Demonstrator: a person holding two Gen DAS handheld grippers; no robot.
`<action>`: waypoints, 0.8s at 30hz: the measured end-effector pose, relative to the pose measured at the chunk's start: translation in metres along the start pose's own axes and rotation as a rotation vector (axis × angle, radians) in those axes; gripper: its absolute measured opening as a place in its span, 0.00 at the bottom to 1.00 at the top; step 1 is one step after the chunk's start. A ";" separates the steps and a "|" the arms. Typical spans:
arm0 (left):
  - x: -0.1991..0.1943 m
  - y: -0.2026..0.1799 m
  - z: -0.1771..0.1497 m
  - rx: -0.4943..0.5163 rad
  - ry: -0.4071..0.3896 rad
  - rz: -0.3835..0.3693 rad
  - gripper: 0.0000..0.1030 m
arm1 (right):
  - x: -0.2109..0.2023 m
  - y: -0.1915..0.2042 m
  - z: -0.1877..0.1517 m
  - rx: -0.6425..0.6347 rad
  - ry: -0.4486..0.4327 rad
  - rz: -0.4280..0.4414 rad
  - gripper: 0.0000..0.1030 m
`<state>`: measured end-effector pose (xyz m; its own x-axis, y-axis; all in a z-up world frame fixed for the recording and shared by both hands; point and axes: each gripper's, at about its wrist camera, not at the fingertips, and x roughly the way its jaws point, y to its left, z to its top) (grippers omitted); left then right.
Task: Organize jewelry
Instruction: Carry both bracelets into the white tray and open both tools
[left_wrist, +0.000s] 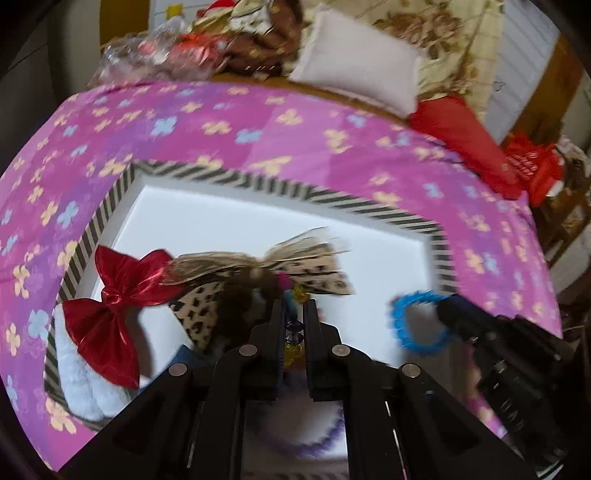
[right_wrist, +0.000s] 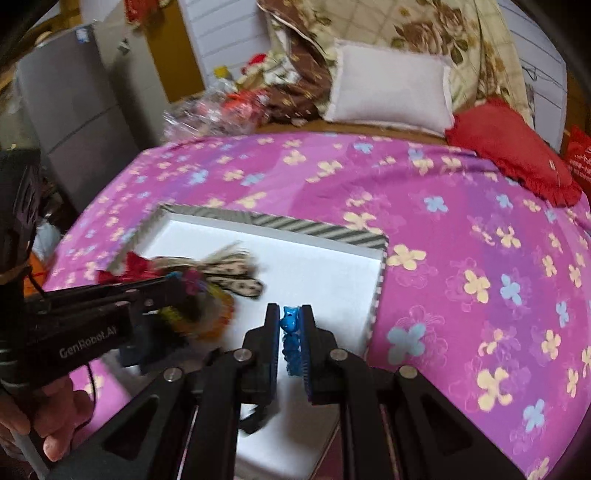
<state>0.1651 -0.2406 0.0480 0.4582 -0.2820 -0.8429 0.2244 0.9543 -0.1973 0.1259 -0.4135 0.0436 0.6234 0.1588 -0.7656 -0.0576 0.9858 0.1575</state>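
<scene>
Black fingers (left_wrist: 277, 332) of the left gripper (left_wrist: 294, 306) clenched on a string of multicoloured beads (left_wrist: 293, 332), yellow, purple and pink links showing in the narrow gap between the pads. Black fingers (right_wrist: 309, 332) of the right gripper (right_wrist: 290, 314) likewise clamped on a bright blue spiky plastic bracelet (right_wrist: 290, 328), its loop seen from the left wrist view hanging off the fingertips over the tray. Both held above a shallow white rectangular tray with a black-and-cream striped rim (left_wrist: 236, 177), set on a pink-purple bedspread printed with yellow and blue flowers (left_wrist: 221, 118). Just below the left gripper, a ring of purple beads (left_wrist: 321, 439), partly hidden by the mechanism. In the tray's near left corner, a fluffy white fabric piece (left_wrist: 81, 376), overlapped by a shiny red satin bow (left_wrist: 114, 295). Beside the bow, touching it, a leopard-print fabric bow with frayed straw-coloured edges (left_wrist: 314, 266), blurred. In the right wrist view, a bare hand (right_wrist: 55, 421) gripping the left tool's handle at lower left. Farther back on the bed, a pale rectangular pillow (left_wrist: 358, 62) and a red frilled cushion (right_wrist: 509, 147); behind them a cream quilt with brown roses (right_wrist: 424, 33), and crumpled clear plastic wrapping (right_wrist: 207, 110) at the far left of the bed. Grey metal cabinet (right_wrist: 74, 122) off the bed's left edge.
</scene>
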 end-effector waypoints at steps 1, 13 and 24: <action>0.004 0.002 -0.001 0.002 0.007 0.010 0.11 | 0.006 -0.003 0.000 0.003 0.008 -0.010 0.10; 0.013 0.005 -0.008 -0.018 0.037 0.008 0.20 | 0.012 -0.023 -0.007 0.103 -0.005 -0.007 0.21; -0.045 0.011 -0.050 0.040 -0.012 0.025 0.37 | -0.080 -0.004 -0.070 0.028 -0.070 -0.007 0.59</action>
<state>0.1037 -0.2130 0.0585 0.4739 -0.2596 -0.8415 0.2473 0.9563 -0.1558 0.0213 -0.4265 0.0604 0.6770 0.1467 -0.7212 -0.0318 0.9848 0.1705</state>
